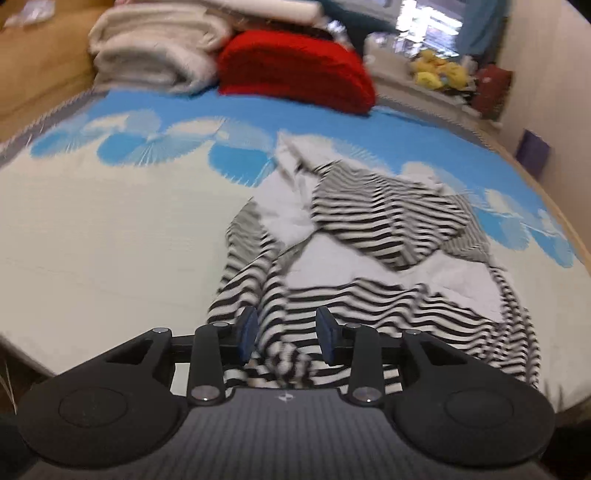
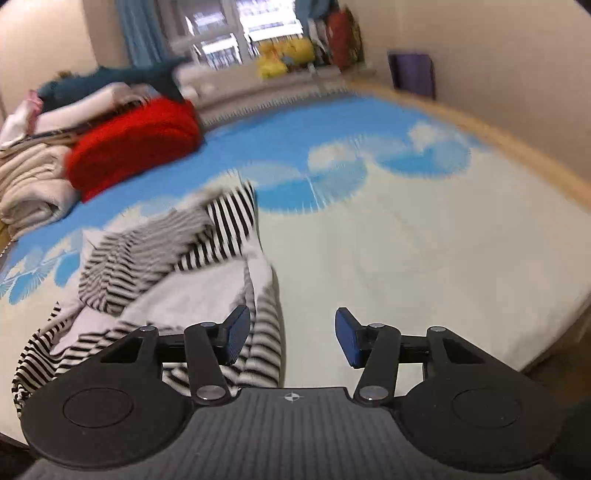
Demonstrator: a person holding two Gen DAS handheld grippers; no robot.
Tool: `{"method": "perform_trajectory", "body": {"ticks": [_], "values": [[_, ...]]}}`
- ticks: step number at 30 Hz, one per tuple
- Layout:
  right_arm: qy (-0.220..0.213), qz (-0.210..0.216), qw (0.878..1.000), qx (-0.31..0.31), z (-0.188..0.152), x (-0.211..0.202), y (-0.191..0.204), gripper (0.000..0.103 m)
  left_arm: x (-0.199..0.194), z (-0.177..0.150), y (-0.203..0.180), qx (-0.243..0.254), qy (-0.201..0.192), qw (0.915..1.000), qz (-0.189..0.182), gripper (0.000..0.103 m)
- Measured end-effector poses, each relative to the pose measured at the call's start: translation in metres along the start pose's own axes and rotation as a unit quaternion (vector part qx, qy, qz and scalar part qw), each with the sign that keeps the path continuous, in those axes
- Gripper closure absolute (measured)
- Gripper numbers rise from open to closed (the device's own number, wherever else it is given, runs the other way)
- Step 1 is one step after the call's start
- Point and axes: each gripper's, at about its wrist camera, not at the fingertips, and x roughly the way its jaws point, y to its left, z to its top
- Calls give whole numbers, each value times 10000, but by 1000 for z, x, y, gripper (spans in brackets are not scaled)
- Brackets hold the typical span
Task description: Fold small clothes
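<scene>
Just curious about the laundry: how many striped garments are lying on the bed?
1: a crumpled striped garment lies on the bed right ahead of both tongs. More may hide in the pile at the far end.

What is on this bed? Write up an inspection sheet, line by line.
Surface: cream bed cover with blue fan print.
Job's things: black-and-white striped garment, crumpled, unfolded, near the bed's front edge.
Clutter: red folded blanket; cream folded blankets; yellow plush toys on the far ledge.
Grippers: left gripper open, striped cloth between its jaws; right gripper open, straddling the garment's edge.
Cables: nothing seen.
Surroundings: window, teal curtain, beige wall.
</scene>
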Motion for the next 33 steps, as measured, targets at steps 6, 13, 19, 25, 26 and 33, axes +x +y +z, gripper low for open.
{"method": "perform_trajectory", "body": {"ticks": [6, 13, 19, 25, 26, 33], "values": [[903, 283, 9948, 363, -13, 38, 2, 49, 21, 10, 28, -617, 418, 9972, -70, 46], [1758, 224, 9823, 609, -32, 73, 8, 47, 51, 11, 48, -1256, 995, 9870, -161, 23], [2049, 131, 9780, 367, -41, 88, 18, 46, 80, 0, 44, -1315, 1455, 9806, -38, 22], [2017, 99, 9794, 78, -49, 91, 19, 91, 95, -11, 54, -1598, 1604, 9739, 167, 36], [2020, 232, 9790, 133, -49, 91, 19, 99, 95, -12, 55, -1587, 1607, 9741, 113, 45], [1103, 192, 9927, 439, -18, 50, -1, 100, 60, -12, 44, -1444, 1264, 9802, -489, 93]]}}
